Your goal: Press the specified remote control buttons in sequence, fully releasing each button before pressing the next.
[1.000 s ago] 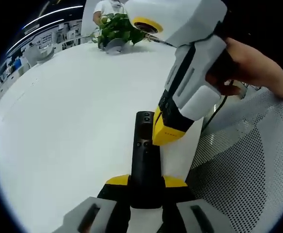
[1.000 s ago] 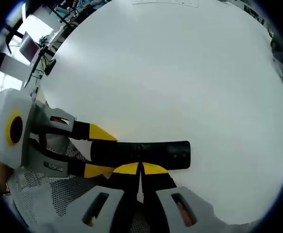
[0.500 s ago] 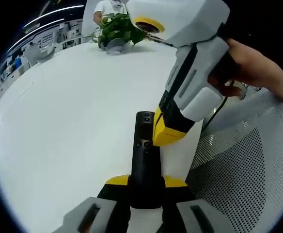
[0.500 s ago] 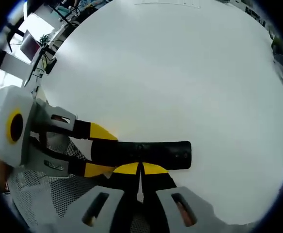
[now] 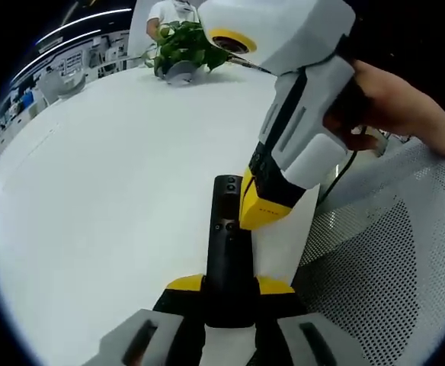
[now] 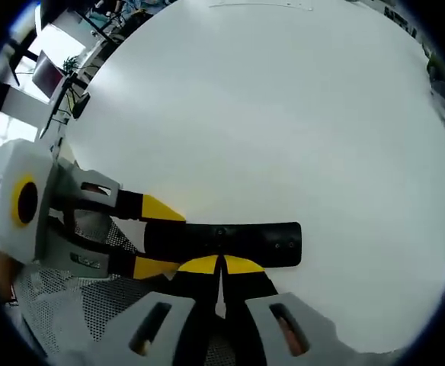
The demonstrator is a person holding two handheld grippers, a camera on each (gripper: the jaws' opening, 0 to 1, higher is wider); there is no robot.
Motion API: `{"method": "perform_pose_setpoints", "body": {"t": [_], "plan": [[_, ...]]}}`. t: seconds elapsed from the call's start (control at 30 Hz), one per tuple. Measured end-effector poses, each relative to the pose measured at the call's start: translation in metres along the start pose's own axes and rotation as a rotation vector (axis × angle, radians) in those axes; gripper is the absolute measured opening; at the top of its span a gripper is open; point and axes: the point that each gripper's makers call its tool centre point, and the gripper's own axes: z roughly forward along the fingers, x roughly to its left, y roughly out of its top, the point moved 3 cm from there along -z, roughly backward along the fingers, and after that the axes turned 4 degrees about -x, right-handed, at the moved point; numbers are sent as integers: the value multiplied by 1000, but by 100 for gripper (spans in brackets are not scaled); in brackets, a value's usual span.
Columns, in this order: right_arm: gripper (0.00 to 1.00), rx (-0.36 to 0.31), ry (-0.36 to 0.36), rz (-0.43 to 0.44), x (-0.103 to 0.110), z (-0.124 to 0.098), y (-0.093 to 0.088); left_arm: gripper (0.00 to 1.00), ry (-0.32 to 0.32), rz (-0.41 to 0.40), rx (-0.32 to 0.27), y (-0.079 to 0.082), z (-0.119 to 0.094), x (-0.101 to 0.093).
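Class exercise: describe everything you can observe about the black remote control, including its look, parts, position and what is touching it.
The remote control is a slim, black, bar-shaped handset, plastic by its look, with a few small round buttons near its free end. It lies over the white table, near its edge. The left gripper clamps one end between its yellow-tipped jaws. The right gripper, jaws shut together, has its yellow tips down against the remote's middle, seemingly pressing a button.

Left gripper (image 5: 230, 284) reaches forward low, its yellow-tipped jaws clamped on either side of the remote (image 5: 226, 236). Right gripper (image 6: 221, 264) comes in from the side, jaws pressed together, tips down on the remote's top. A hand (image 5: 390, 107) wraps the right gripper's handle.
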Motion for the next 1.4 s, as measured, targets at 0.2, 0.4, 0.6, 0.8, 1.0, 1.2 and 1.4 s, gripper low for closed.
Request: {"method": "perform_pose_setpoints", "body": {"t": [0.2, 0.4, 0.6, 0.8, 1.0, 1.2, 1.4], "plan": [[0, 1, -9, -11, -1, 2, 1, 22, 2, 4, 1, 0, 0, 0], [0, 5, -16, -26, 0, 4, 0, 22, 9, 36, 6, -2, 1, -1], [0, 86, -21, -88, 1, 8, -11, 16, -45, -160, -29, 4, 2, 0], [0, 46, -31, -106, 2, 11, -4, 16, -18, -51, -21, 1, 1, -1], [0, 60, 6, -26, 5, -1, -14, 16, -15, -36, -21, 2, 0, -1], [0, 47, 1, 16, -3, -1, -10, 16, -17, -45, -18, 2, 0, -1], [0, 53, -4, 1, -3, 5, -7, 20, -11, -7, -1, -1, 3, -3]]}}
